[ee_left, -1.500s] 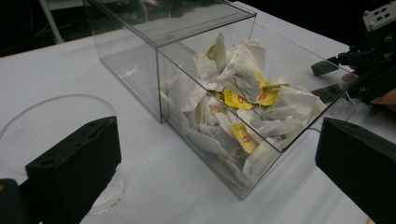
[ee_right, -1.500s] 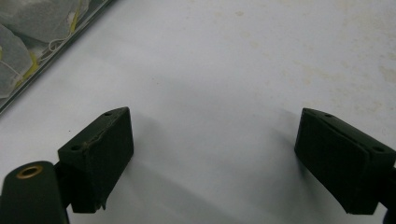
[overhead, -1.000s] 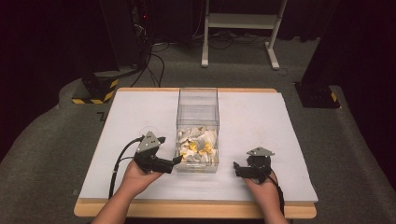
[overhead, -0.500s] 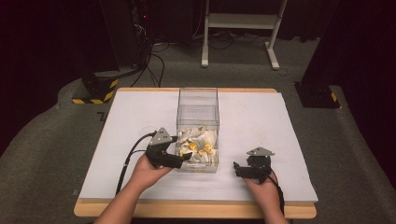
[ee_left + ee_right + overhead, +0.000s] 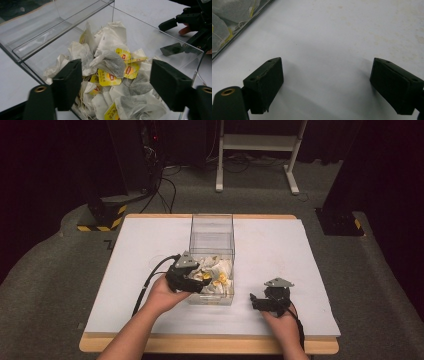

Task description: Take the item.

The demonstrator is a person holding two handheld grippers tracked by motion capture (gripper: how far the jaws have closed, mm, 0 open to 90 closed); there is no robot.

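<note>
Tea bags (image 5: 110,65) are piled in the near end of a clear plastic box (image 5: 212,227), which stands mid-table on the white table top (image 5: 280,245); far end of box is seen bare in the high view. Yellow tags and strings are made out in the left gripper view, w/ one grey-white bag lying on top of the heap; in the high view only a pale heap w/ yellow spots (image 5: 215,275) is told apart.

Left gripper (image 5: 202,282) is held over the box's near-left corner, tips dipped toward the heap. In the left gripper view its jaws are seen spread either side of the heap (image 5: 116,77), having just been closing; bags lie between them, but pads aren't seen pressing on any bag, so nothing is pinched.

Right gripper (image 5: 255,301) is rested on the table top to the right of the box, near but apart from it. In the right gripper view its jaws are seen wide apart over bare white surface (image 5: 325,82), nothing between; the box's edge w/ bags behind it is caught at top left (image 5: 242,22).
</note>
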